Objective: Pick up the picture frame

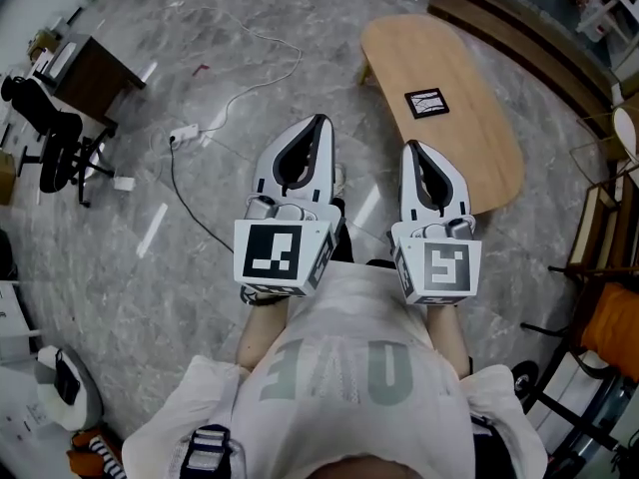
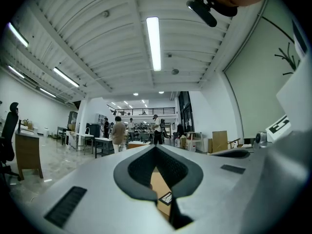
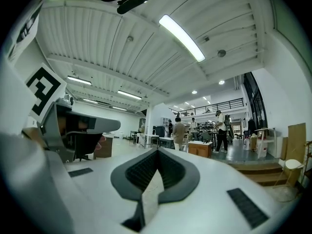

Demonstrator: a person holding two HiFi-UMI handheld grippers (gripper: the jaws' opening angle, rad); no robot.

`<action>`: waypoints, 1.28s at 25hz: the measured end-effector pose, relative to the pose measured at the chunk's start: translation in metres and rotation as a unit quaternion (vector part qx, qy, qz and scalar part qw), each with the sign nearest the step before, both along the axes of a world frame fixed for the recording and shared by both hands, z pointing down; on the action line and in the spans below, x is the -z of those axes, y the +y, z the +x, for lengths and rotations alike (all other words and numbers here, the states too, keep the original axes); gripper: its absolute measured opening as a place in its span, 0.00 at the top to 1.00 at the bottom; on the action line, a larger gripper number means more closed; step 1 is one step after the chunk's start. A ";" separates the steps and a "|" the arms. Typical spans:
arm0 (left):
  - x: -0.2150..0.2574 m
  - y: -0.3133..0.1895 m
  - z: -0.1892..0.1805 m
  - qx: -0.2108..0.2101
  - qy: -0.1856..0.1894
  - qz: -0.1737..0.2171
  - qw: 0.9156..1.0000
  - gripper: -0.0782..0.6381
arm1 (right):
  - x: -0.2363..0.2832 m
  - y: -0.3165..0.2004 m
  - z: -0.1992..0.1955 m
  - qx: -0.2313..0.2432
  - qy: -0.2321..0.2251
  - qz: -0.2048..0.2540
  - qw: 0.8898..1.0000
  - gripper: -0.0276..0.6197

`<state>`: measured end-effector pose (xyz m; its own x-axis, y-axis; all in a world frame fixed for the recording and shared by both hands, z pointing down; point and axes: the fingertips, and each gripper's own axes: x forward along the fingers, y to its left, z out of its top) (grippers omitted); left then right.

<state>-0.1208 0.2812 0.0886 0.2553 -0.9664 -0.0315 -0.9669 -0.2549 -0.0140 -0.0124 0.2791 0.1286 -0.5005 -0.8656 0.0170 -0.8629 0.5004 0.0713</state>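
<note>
A small black picture frame lies flat on an oval wooden table ahead and to the right in the head view. My left gripper is held level over the floor, left of the table, with its jaws shut and nothing between them. My right gripper is also shut and empty, its tip just short of the table's near edge and below the frame. In the left gripper view, the frame and a strip of table show through the gap under the left gripper's tips. The right gripper meets at its tips.
A power strip with a white cable lies on the marble floor to the left. A dark desk and an office chair stand at far left. Wooden steps run behind the table. Chairs stand at right. People stand far off.
</note>
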 end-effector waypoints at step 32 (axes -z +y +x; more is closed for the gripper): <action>0.004 -0.460 -0.110 -0.057 0.030 -0.057 0.996 0.88 | 0.032 -0.456 -0.143 -0.033 -0.013 -0.023 0.999 0.95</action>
